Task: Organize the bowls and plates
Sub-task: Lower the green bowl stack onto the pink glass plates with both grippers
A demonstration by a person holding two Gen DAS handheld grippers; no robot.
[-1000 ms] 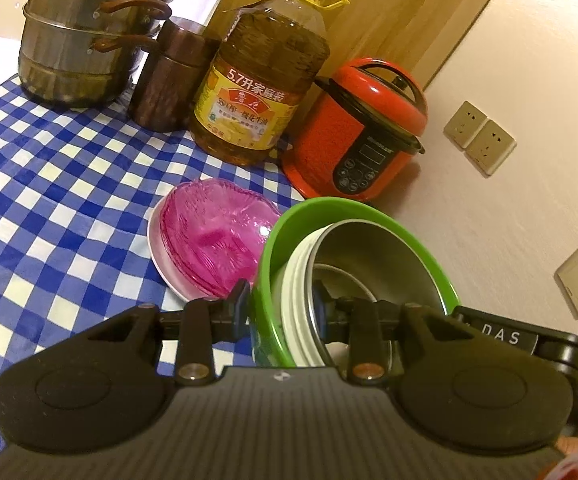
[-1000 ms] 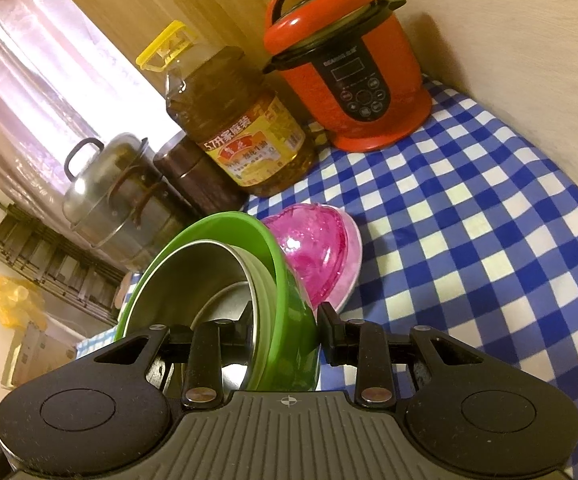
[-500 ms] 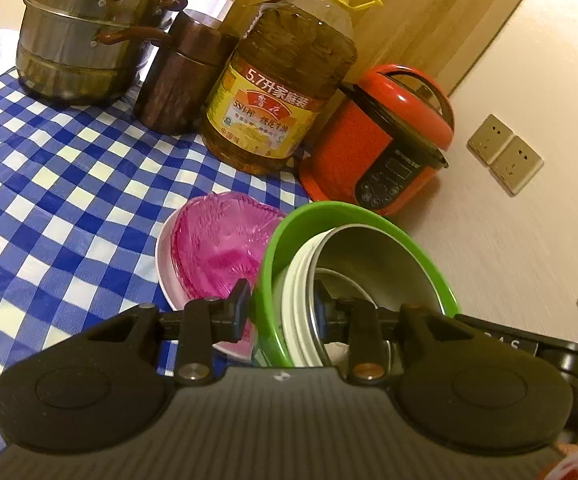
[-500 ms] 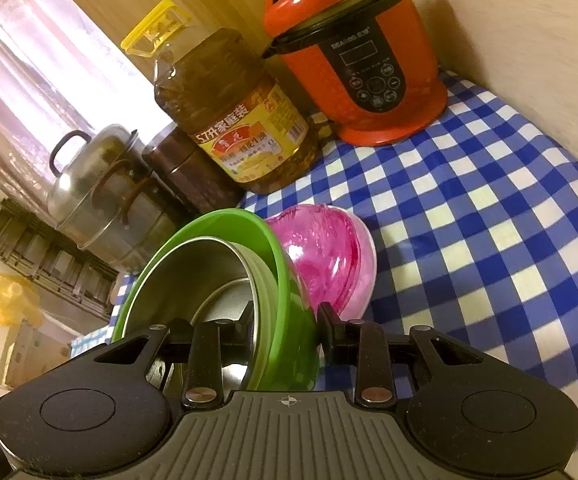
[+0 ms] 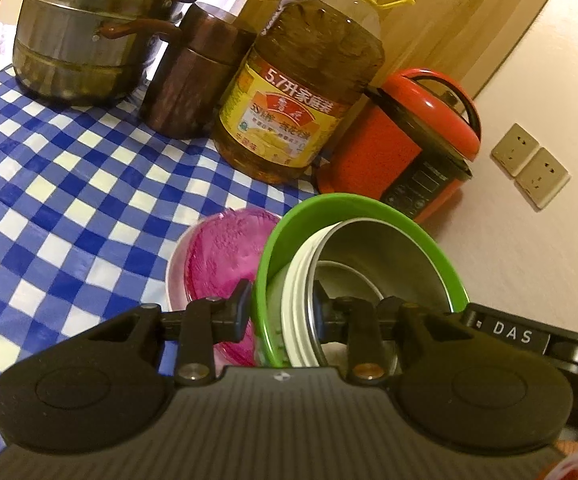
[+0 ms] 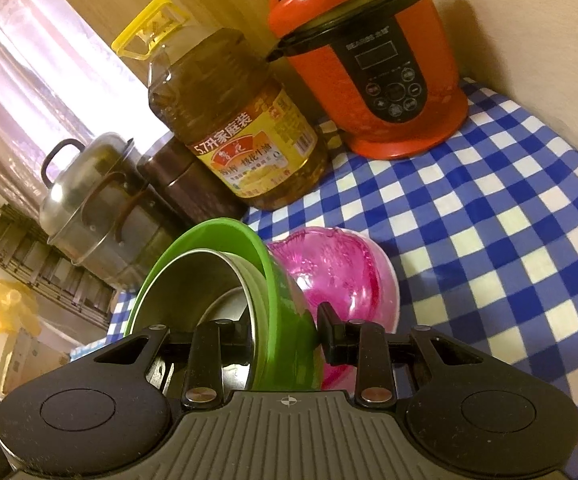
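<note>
A green bowl (image 5: 361, 208) holds a white bowl (image 5: 297, 276) and a steel bowl (image 5: 385, 256) nested inside it. My left gripper (image 5: 283, 312) is shut on one side of this stack's rim. My right gripper (image 6: 285, 332) is shut on the opposite side of the green bowl (image 6: 209, 236). The stack is held tilted above the checked table. Under and beside it a pink glass bowl (image 5: 225, 252) sits in a pale pink plate (image 5: 173, 276); it also shows in the right wrist view (image 6: 329, 268).
A big oil bottle (image 5: 301, 92), a red rice cooker (image 5: 405, 152), a brown canister (image 5: 193, 76) and a steel steamer pot (image 5: 89, 36) stand along the back. Wall sockets (image 5: 529, 164) are on the right wall. The blue checked cloth (image 5: 49, 184) covers the table.
Both grippers have carried the bowl stack closer to the pink bowl and the back row of items, which now look larger.
</note>
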